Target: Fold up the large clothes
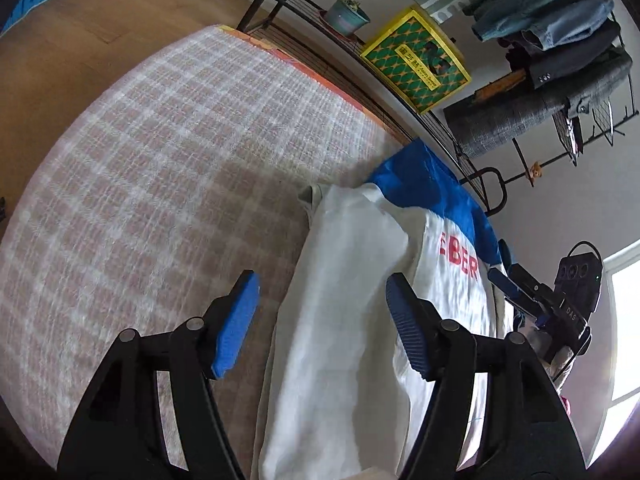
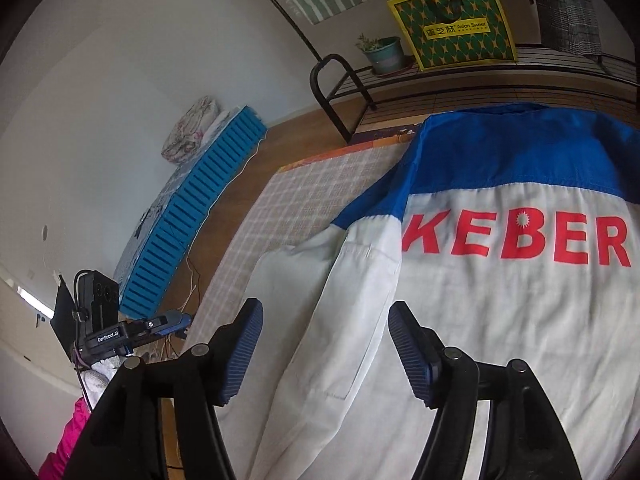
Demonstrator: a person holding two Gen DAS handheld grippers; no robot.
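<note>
A white jacket (image 2: 500, 320) with a blue yoke and red "KEBER" lettering lies back-up on a checked cloth (image 1: 180, 152). In the left wrist view the jacket (image 1: 340, 340) lies at the cloth's right side, one sleeve folded over its back. My left gripper (image 1: 322, 320) is open and empty, hovering above the jacket's left edge. My right gripper (image 2: 326, 344) is open and empty, above the white sleeve (image 2: 320, 300) on the jacket's left side. The right gripper also shows in the left wrist view (image 1: 516, 280), beyond the jacket's far edge.
A black metal rack (image 2: 348, 92) behind the cloth holds a potted plant (image 2: 382, 54) and a yellow-green bag (image 2: 452, 24). Hung clothes (image 1: 560, 60) are at the right. A blue slatted mat (image 2: 196, 216) lies on the wood floor at left.
</note>
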